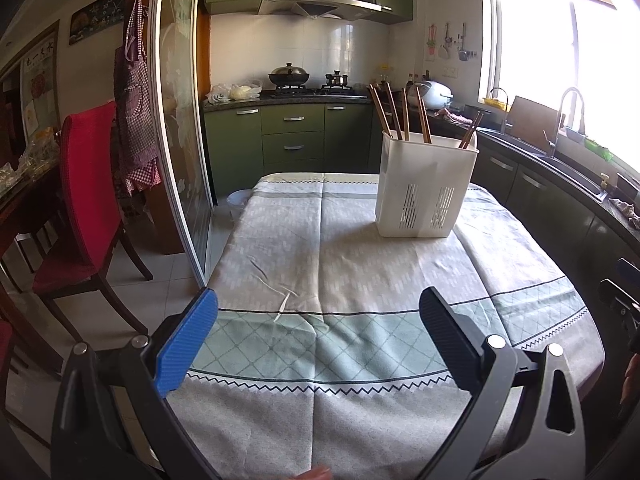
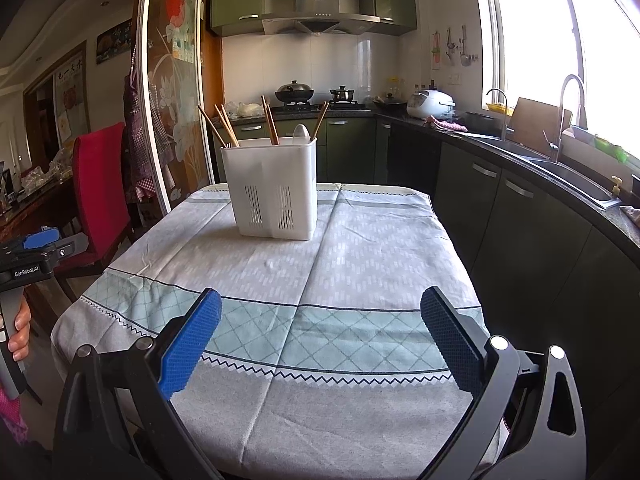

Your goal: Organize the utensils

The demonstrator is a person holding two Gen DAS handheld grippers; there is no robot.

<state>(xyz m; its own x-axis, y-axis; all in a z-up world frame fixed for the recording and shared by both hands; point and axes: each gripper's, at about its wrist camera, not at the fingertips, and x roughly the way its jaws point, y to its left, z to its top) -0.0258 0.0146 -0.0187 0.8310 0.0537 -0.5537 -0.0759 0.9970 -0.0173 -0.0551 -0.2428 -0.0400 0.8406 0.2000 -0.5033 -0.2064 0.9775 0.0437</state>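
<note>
Left gripper: the black two-finger left gripper (image 1: 318, 312) with blue ribbed pads (image 1: 188, 344) hovers over the near part of the table; its jaws stand wide apart and hold nothing.
Table: a table under a grey and pale green patterned tablecloth (image 1: 320, 264) with a zigzag border.
Holder: a white plastic slotted utensil holder (image 1: 424, 188) stands upright on the far right part of the cloth.
Chopsticks: brown wooden chopsticks (image 1: 396, 114) stick out of the holder, tilted; most are at its left end, some at its right end.
Chair: a red fabric-covered wooden chair (image 1: 86, 184) stands left of the table, apart from it.
Right gripper: a black part of the right gripper (image 1: 622, 300) shows at the right edge; its jaws cannot be seen.
</note>
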